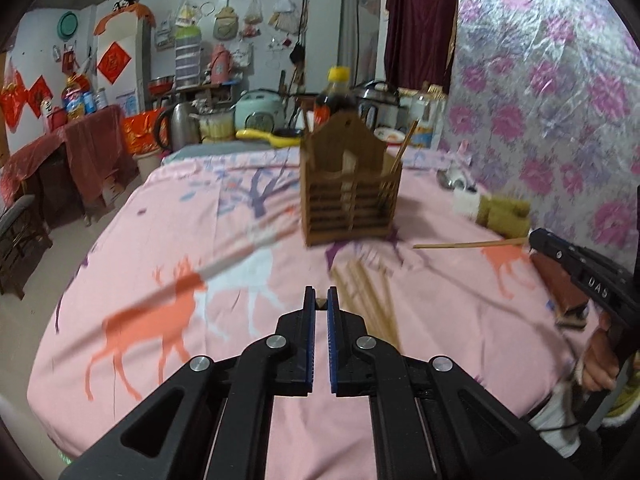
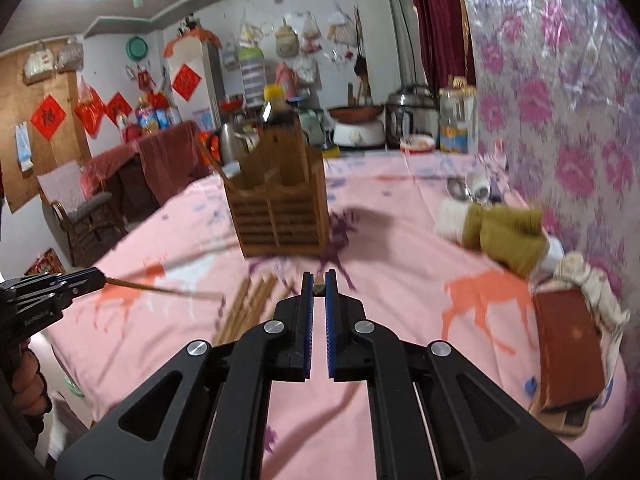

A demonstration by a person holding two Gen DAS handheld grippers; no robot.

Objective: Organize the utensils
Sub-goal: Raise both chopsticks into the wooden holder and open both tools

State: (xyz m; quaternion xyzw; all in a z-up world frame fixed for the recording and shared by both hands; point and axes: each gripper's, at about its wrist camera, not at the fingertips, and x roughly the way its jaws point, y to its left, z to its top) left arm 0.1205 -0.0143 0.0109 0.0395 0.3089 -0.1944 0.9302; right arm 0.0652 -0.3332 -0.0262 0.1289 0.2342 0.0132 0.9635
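Both our claws pinch single chopsticks: left gripper [image 1: 320, 300] and right gripper [image 2: 319, 280], above loose chopsticks [image 2: 250, 304], seemingly clear of the wooden holder [image 1: 350, 196].

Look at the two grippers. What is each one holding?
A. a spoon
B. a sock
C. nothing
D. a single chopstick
D. The left gripper and the right gripper are each shut on a single chopstick, while the other chopsticks lie loose on the pink cloth near the wooden holder.
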